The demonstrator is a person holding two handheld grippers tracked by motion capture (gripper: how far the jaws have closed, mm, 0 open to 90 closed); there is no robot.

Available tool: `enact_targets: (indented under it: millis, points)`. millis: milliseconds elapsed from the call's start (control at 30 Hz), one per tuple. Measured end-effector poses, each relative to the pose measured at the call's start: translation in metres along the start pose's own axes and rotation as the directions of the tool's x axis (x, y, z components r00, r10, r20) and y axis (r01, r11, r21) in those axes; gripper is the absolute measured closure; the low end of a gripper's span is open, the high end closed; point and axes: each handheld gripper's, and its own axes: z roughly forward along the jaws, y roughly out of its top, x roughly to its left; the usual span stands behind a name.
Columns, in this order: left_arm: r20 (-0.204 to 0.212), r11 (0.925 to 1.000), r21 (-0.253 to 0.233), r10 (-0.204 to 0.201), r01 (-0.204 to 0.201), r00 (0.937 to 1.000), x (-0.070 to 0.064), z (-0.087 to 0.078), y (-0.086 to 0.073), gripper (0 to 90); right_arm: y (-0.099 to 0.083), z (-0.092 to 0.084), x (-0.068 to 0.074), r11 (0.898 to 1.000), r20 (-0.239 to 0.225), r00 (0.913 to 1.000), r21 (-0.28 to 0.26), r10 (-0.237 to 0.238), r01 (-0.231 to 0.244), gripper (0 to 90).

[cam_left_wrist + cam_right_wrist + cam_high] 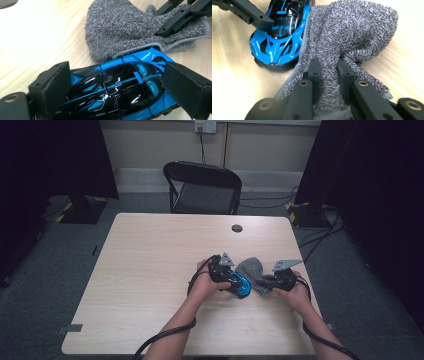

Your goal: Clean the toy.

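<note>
In the high view, both hands work at the lower right of the pale wooden surface [150, 270]. The left gripper [226, 276] has its jaws spread wide around a blue and black toy car [117, 87], one pad against each side of its body; the car sits on the surface just right of centre in that frame. The right gripper [272, 281] has its jaws nearly together, pinching a fold of a grey terry cloth [352, 37]. The cloth's edge drapes against the car's side, and the rest lies bunched on the surface between the two grippers. A black folding chair [202, 187] stands beyond the far edge.
</note>
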Motion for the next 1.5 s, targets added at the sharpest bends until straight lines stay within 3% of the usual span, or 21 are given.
enact_targets:
  millis: [533,1500]
  points:
    - [-0.003,1.0,0.0,0.001,-0.001,1.0,0.0,0.0,0.0,8.2,-0.014,-0.013,0.004,1.0,-0.004,0.9997,-0.015,0.026,-0.026,76.7]
    - [-0.006,1.0,-0.002,0.0,0.0,1.0,-0.001,0.001,0.0,8.1,-0.027,-0.031,0.014,1.0,0.003,0.9997,0.013,0.023,-0.023,76.6]
